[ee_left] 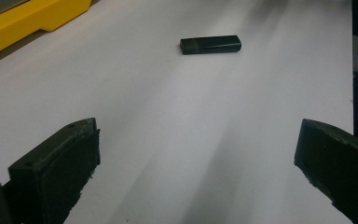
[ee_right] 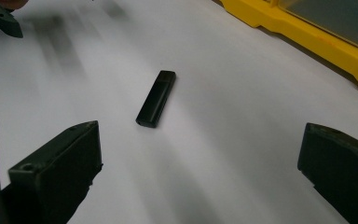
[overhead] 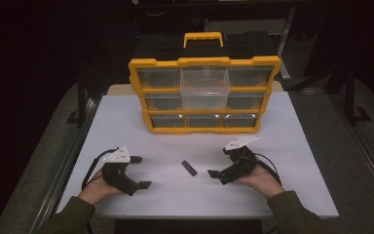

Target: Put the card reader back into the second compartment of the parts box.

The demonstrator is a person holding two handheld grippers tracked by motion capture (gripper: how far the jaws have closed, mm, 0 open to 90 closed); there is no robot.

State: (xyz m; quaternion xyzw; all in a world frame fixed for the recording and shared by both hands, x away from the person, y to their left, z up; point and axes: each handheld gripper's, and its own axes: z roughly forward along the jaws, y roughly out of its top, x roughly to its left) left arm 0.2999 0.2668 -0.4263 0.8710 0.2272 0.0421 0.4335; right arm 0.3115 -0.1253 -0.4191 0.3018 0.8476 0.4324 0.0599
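Small flat black plastic stick (overhead: 189, 168) lies on the white table (overhead: 292, 146), between the two grippers and touching neither. Left gripper (overhead: 140, 171) and right gripper (overhead: 219, 163) both have jaws spread wide, gripping nothing. Behind stands a yellow drawer box (overhead: 204, 95).

No readable text or markings

No lettering, label, brand, number or sign can be made out on the yellow-framed drawer organizer (overhead: 205, 95), the small black stick (overhead: 189, 168), or either gripper's grey plate.
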